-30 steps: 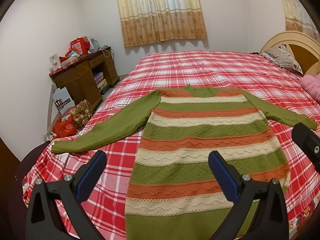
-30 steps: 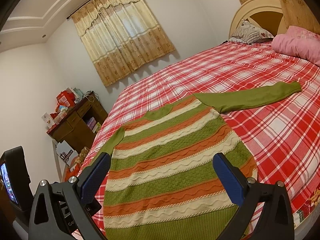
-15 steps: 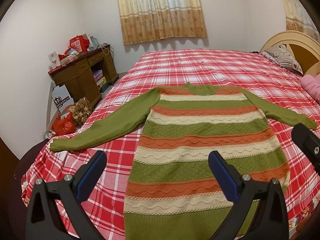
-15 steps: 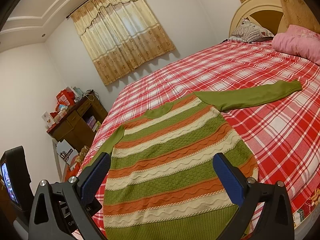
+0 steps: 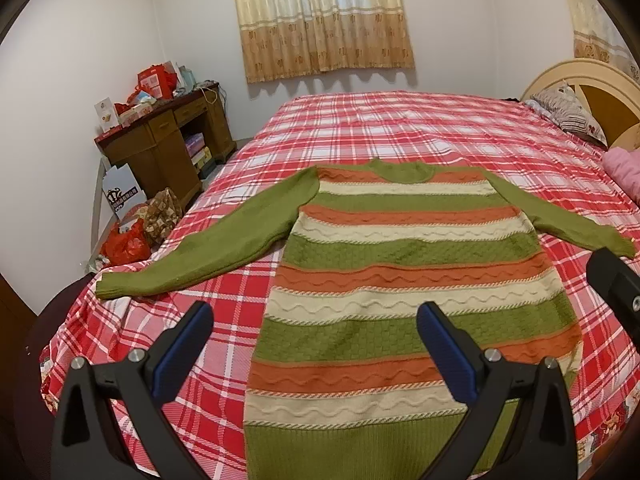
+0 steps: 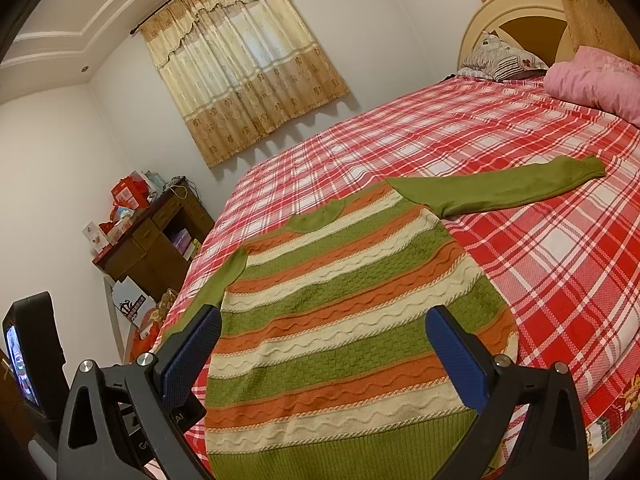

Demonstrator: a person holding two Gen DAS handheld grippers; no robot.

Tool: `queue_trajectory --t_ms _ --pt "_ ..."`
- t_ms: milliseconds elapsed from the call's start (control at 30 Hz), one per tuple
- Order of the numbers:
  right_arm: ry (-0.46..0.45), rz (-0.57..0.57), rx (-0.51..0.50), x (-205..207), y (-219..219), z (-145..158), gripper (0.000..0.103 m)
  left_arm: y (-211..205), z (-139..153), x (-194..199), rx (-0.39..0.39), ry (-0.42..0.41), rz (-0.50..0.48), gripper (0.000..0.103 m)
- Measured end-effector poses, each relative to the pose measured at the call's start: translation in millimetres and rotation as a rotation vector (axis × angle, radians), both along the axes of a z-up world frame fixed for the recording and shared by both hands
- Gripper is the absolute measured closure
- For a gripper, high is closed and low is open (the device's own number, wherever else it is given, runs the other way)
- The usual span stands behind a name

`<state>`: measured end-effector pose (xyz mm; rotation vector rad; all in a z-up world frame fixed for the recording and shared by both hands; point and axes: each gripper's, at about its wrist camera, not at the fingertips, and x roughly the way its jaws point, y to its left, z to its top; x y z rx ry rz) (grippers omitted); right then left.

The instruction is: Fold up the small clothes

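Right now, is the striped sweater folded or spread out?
Spread flat: the striped sweater lies unfolded on the plaid bed, both sleeves stretched outward.

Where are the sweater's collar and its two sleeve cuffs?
collar [image 5: 402, 171], left wrist view, middle of the green neckband
left-side cuff [image 5: 110, 286], left wrist view, ribbed sleeve end
right-side cuff [image 6: 588, 168], right wrist view, ribbed sleeve end

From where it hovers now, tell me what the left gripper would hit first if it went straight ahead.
Most likely the striped sweater: the open left gripper points over its lower body, with nothing between. Depth is unclear, so it may land farther up the sweater, or on the plaid bed cover beyond.
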<state>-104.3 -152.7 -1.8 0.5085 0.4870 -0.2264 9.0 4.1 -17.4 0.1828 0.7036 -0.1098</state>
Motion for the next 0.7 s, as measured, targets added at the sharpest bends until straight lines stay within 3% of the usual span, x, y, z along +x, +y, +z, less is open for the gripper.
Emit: queue_trajectory --t_ms 700 --pt "0.106 -0.015 0.039 38 -21 -30 0.001 -15 -27 34 0.027 0.092 0.004 0.0"
